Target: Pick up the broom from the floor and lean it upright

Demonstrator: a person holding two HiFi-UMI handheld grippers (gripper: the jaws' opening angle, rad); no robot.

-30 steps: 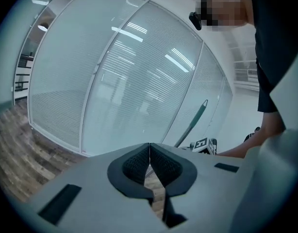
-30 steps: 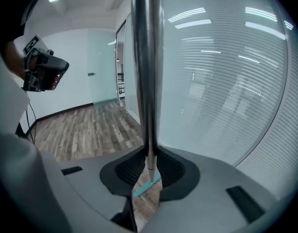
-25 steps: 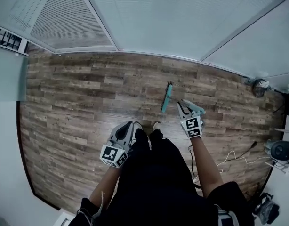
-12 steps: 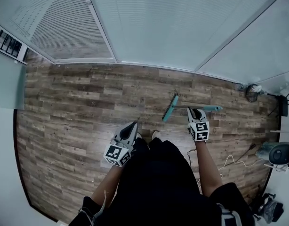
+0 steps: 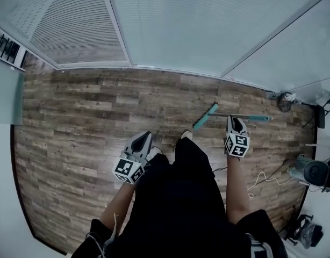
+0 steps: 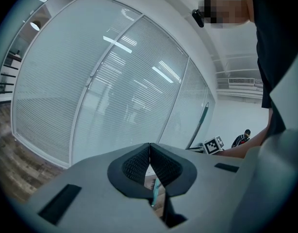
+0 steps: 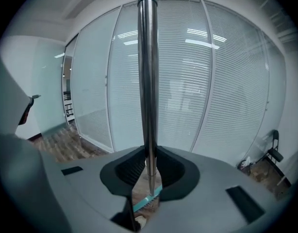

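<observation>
The broom has a teal head (image 5: 205,117) and a metal handle (image 5: 245,116) ending in a teal grip at the right. My right gripper (image 5: 236,123) is shut on the handle partway along. In the right gripper view the handle (image 7: 148,81) runs straight up between the pads, and the teal head (image 7: 149,197) shows below, close to the wooden floor. My left gripper (image 5: 141,140) hangs in front of the person's left leg, apart from the broom. Its jaws (image 6: 149,147) meet at the tips with nothing between them. The right gripper's marker cube (image 6: 214,144) shows beyond it.
Glass walls with blinds (image 5: 170,26) close off the far side of the plank floor (image 5: 73,117). Cables (image 5: 264,179), a round appliance (image 5: 314,171) and a chair (image 5: 322,107) crowd the right side. The person's shoe (image 5: 186,135) stands just behind the broom head.
The right gripper has moved right with the broom. The handle has swung out to the right and the head has shifted right. The left gripper has drifted a little.
</observation>
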